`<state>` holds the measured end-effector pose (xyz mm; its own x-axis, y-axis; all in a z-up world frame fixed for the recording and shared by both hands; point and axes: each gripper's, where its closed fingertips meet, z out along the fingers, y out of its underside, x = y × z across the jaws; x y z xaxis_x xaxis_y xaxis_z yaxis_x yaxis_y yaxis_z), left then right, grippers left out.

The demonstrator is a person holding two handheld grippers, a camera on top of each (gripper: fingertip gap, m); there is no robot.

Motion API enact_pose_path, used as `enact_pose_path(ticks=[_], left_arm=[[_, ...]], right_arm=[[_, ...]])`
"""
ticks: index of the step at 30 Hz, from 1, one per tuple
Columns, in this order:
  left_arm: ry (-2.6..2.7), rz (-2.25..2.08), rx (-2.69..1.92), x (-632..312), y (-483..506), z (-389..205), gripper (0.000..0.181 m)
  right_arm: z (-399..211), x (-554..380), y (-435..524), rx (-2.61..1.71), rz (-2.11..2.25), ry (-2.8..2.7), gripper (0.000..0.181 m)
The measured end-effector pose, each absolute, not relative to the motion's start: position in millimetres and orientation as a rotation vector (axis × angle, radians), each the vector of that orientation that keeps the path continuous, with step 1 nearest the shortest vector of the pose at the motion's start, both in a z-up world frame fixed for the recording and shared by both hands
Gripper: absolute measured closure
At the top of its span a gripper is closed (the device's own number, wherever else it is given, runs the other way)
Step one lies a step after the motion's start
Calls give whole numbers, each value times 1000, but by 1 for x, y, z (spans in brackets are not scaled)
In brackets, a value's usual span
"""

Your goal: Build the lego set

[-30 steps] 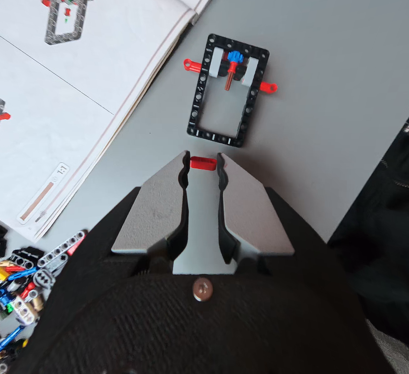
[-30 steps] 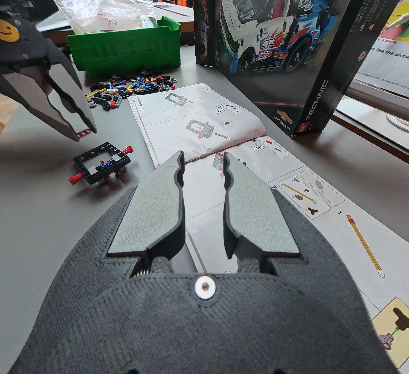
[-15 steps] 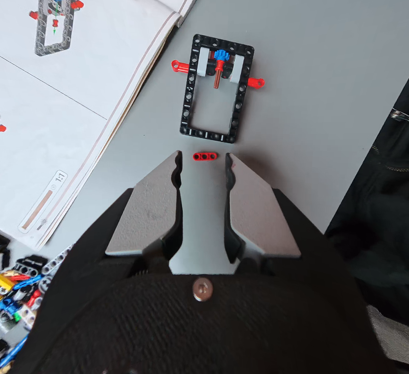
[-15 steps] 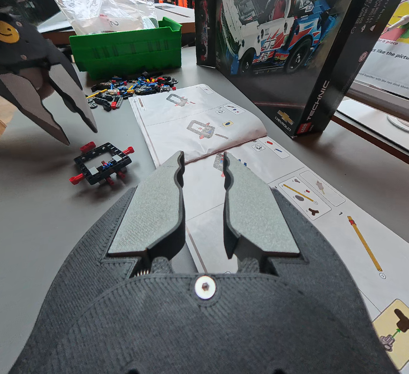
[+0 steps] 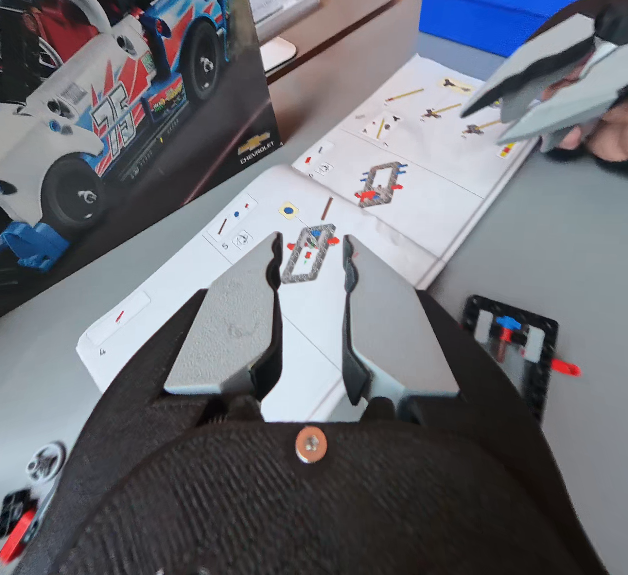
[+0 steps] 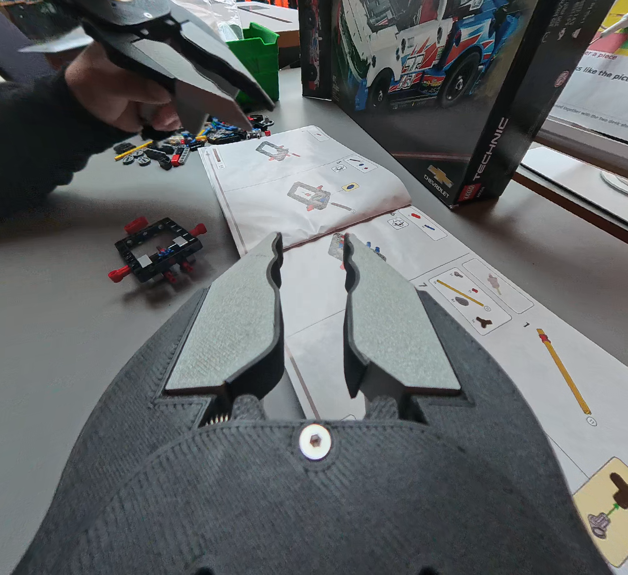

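Your left wrist view is smeared with motion blur. The black frame [image 5: 509, 351] at 4 o'clock is half hidden behind your left gripper's [image 5: 311, 252] body, and its small inner parts run together. At 8 o'clock, the loose pieces [image 5: 20, 521] are cut by the edge and too blurred to identify. Your right gripper [image 5: 482, 123] at 2 o'clock is clipped by the right edge. In the right wrist view, the box [image 6: 441, 59] at 1 o'clock runs off the top, the booklet [image 6: 306, 184] is partly covered by the gripper, and the green bin [image 6: 258, 52] at 11 o'clock sits mostly behind your other gripper.
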<state>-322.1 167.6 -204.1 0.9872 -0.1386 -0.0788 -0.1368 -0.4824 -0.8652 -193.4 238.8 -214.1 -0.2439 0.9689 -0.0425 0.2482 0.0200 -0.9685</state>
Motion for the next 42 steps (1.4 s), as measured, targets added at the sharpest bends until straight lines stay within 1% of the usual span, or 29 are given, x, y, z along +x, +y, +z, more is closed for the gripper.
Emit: enact_pose_path(ticks=[3,4,5,7,9,12,14,18,20,42], left_arm=[[159,-13,-2065,-330,174,-220,152],[158,-49,-2115,-328,170,-226,146],[164,-56,-2126,-328,168,-229,144],[171,-14,-2120,-335,163,-235,150],[152,8,-2164,-345,162,-238,150],[126,-70,-2148,-339,163,-237,151],[133,-72,-2157,-336,164,-240,151],[144,18,-2191,-338,166,-248,152],[153,38,-2184,-336,168,-248,153],[161,121,-2197,-333,173,-254,154]], right_arm=[[-217,-195,236,-1275,1271,-1597,149],[-217,-196,235,-1278,1274,-1603,148],[-218,-197,234,-1278,1279,-1609,148],[-219,-200,233,-1276,1278,-1617,148],[-224,-203,234,-1289,1245,-1636,148],[-236,-206,242,-1348,1155,-1660,148],[-240,-205,251,-1384,1064,-1646,148],[-246,-198,295,-1502,697,-1520,156],[-247,-194,306,-1519,591,-1491,157],[-243,-192,305,-1490,543,-1494,155]])
